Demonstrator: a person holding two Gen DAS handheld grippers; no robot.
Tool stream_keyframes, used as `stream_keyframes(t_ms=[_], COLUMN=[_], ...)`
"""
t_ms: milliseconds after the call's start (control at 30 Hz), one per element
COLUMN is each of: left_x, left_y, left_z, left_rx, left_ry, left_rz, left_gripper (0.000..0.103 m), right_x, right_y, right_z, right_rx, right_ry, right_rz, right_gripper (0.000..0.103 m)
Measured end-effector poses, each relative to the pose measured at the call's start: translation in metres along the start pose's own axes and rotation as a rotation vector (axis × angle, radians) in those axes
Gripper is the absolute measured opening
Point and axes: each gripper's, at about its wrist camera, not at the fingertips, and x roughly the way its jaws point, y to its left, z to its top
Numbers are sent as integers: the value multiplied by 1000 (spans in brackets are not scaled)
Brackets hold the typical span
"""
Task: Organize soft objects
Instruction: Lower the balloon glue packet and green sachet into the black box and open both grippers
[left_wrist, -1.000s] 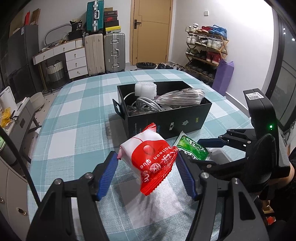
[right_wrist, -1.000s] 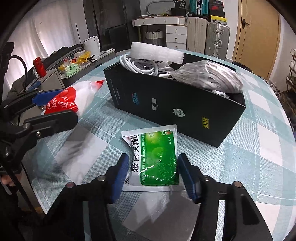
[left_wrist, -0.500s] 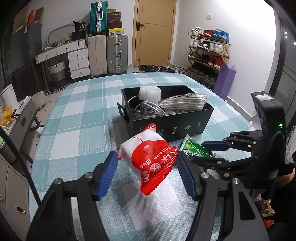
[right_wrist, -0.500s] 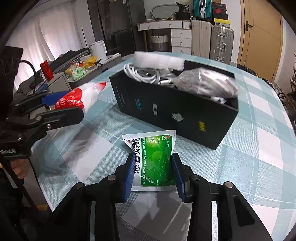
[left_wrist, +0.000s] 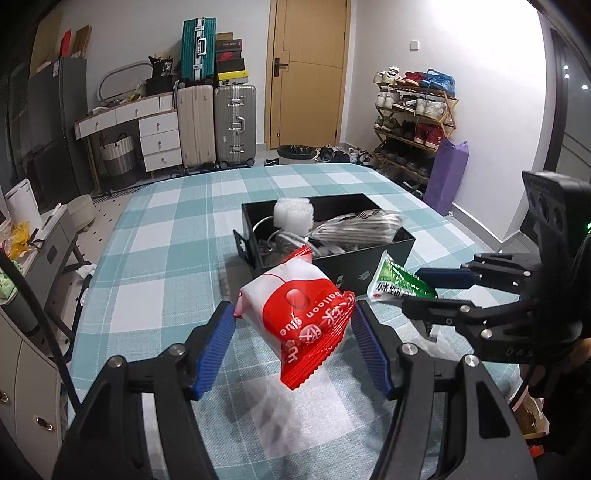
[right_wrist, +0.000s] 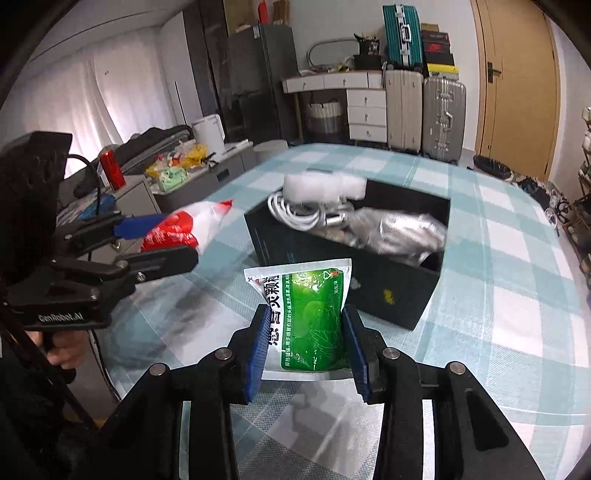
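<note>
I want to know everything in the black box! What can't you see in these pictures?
- Bottom of the black box: hidden in both views by its walls, the white cables and a silvery bag.
- Silvery bag's contents: blurred in the right wrist view.
- Green packet: its small print is too small.

Readable: "balloon glue" upside down on red-and-white packet (left_wrist: 299, 317); "GenRobot.AI" on left gripper (right_wrist: 168, 240) body, at 9 o'clock of right wrist view.

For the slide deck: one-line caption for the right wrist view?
Right gripper clamps a green sachet before the black box; left gripper holds a red-and-white packet.
</note>
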Motion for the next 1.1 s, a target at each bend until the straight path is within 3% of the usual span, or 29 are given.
stream_keyframes(t_ms=[400,700,1100], left_x=[9,28,59], left_y=[-14,-26,-28], left_z=[20,46,66], left_rx=[37,72,85], left_ry=[-22,-43,-12], left_rz=[-12,-4,7], left_gripper=[65,65,65], right_x=[-36,-34,-20], right_y=[-10,-28,-52], right_z=[15,29,53], right_rx=[31,78,133], right_ry=[-96,-126,-138], right_rz=[-35,-70,-86], right_gripper=[39,39,39])
